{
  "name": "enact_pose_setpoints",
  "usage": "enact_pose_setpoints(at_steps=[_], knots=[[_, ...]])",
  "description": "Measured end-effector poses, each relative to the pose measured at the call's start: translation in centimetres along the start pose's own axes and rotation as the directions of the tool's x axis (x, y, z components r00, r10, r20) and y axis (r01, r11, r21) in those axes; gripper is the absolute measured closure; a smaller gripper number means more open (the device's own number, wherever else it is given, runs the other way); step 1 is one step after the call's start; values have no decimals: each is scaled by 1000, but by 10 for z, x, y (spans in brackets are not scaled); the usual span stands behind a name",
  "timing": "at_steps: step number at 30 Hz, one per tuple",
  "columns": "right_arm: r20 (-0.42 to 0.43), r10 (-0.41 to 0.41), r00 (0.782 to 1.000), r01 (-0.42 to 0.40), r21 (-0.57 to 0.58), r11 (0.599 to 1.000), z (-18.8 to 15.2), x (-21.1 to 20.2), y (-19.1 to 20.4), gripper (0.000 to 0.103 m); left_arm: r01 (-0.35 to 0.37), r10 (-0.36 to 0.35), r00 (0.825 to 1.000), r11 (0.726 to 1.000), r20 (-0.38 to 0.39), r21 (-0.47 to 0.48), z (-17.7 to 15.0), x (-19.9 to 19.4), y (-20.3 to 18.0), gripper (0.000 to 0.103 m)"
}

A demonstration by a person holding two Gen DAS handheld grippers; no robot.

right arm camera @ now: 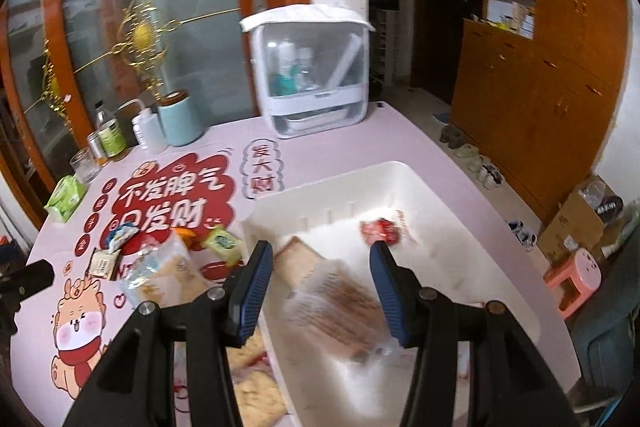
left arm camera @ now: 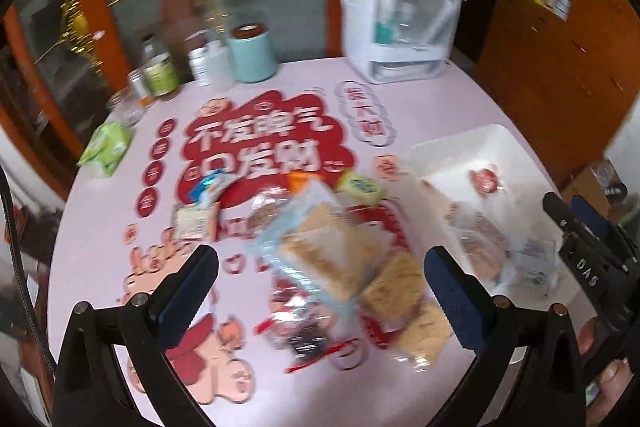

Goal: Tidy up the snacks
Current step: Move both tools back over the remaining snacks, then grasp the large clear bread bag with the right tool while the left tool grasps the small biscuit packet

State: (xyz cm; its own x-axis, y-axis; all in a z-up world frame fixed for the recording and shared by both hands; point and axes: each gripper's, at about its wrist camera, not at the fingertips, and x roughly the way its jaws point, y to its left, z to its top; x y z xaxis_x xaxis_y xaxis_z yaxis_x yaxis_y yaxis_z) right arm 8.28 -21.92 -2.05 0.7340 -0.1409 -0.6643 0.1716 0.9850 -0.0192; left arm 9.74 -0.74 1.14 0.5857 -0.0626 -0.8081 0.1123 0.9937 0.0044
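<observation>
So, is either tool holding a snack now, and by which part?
Nothing is held. The left tool and right tool stand open; the snack pile and the biscuit pack in the white bin lie free.

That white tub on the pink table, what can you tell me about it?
The white tub is a plain rectangular bin that looks like smooth plastic, with rounded corners, a rolled rim and small slots along one inner wall. It sits upright and open-topped on the pink table, beside the loose heap of snacks. Inside lie a clear packet of brown wafers and a small red-printed packet further back. The right claw hovers open above it, touching nothing.
</observation>
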Motion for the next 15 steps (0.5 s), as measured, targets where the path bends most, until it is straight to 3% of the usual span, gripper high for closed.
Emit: enact_pose_setpoints(at_steps=[6,10,15], knots=[[-2,50,999,-50,-39,998,3,-1,46,50,-70,71,997,997,25,-36,-3,-5,69,1],[-22,119,993,-121,-63,991,3,7,75,32,-90,92,995,995,39,-47,1,3,110,1],[-103,222,970,-235,-145,961,-3,31,110,14,-104,105,994,994,37,-23,2,26,143,1]])
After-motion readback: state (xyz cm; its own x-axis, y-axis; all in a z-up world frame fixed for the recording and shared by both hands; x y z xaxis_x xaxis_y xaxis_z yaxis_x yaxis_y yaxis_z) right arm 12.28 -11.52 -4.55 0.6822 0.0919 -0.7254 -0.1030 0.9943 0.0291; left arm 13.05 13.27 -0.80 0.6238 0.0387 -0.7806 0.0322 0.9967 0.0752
